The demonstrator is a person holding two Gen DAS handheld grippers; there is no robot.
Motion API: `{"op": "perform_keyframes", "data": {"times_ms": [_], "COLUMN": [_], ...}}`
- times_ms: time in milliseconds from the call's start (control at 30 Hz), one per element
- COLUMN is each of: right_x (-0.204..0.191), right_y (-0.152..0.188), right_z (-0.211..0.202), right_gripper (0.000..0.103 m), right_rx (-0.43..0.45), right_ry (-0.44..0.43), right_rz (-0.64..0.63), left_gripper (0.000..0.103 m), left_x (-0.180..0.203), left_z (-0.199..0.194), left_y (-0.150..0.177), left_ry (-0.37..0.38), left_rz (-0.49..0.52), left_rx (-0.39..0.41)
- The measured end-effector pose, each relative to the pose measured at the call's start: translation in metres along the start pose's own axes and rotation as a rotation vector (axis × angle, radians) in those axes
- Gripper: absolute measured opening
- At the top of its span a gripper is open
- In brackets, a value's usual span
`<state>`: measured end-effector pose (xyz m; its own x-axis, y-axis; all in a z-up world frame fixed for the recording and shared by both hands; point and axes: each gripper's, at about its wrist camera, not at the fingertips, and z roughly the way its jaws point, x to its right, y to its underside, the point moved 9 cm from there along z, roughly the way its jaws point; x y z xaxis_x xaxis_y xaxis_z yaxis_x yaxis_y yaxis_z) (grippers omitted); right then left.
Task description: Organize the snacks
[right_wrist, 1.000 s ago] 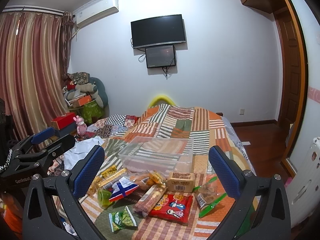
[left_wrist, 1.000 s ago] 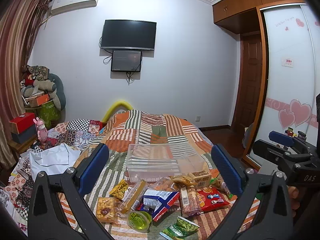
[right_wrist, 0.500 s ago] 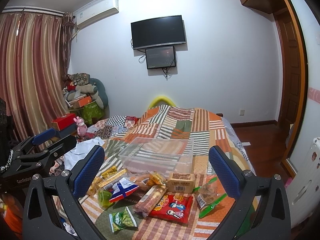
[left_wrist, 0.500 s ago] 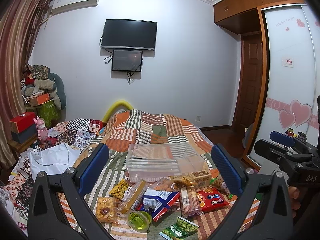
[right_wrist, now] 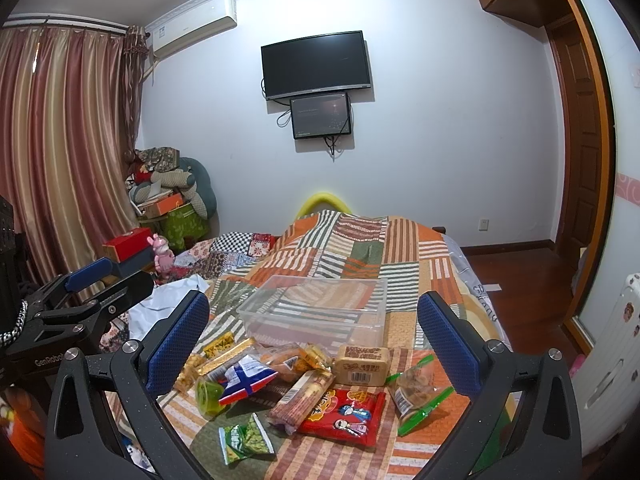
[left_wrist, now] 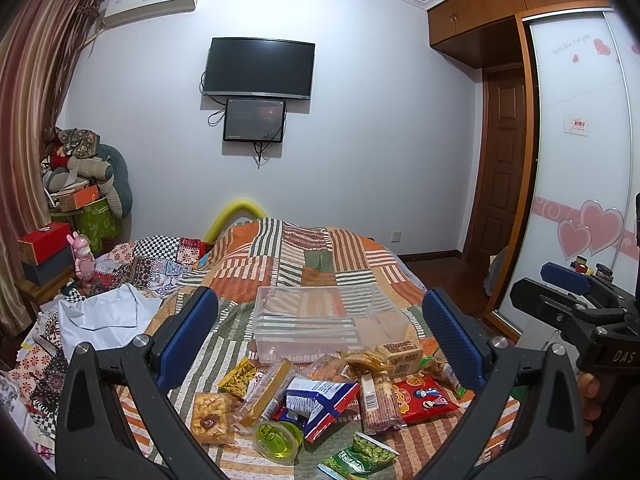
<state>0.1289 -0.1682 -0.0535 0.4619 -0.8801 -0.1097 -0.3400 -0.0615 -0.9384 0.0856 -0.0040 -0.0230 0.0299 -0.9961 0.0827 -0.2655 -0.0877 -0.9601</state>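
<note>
Partly hidden: snack labels too small to read, and several packets overlapping in the pile so edges cannot be told apart. Cut off at 6 o'clock by the left gripper, fingers wide apart, clamped on nothing. Same for the right gripper, fingers spread, nothing between them. Snack pile on the patchwork quilt, just at 6 o'clock of the clear plastic bin. Red packet touching the long biscuit pack; green pea packet nearest, slightly apart; brown box just beside the bin. Green jelly cup at 7 o'clock of the pile. White cloth at 9 o'clock.
</note>
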Motion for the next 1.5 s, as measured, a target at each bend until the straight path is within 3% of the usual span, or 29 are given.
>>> {"op": "perform_keyframes", "data": {"times_ms": [900, 1233, 1433, 1500], "right_x": [0.001, 0.009, 0.025, 0.034], "right_y": [0.001, 0.010, 0.024, 0.032], "right_z": [-0.001, 0.013, 0.029, 0.034], "right_gripper": [0.103, 0.103, 0.102, 0.098], "right_rx": [0.001, -0.035, -0.087, -0.111], "right_ry": [-0.001, 0.012, 0.044, 0.061], "right_rz": [0.008, 0.033, 0.045, 0.047], "left_gripper": [0.103, 0.103, 0.084, 0.082], "left_x": [0.001, -0.015, -0.042, -0.055], "left_z": [0.006, 0.017, 0.035, 0.044], "left_y": [0.008, 0.014, 0.029, 0.038], "left_ry": [0.016, 0.005, -0.058, -0.072], "left_rz": [-0.008, -0.010, 0.011, 0.007], "left_rx": [-0.016, -0.052, -0.119, -0.160]}}
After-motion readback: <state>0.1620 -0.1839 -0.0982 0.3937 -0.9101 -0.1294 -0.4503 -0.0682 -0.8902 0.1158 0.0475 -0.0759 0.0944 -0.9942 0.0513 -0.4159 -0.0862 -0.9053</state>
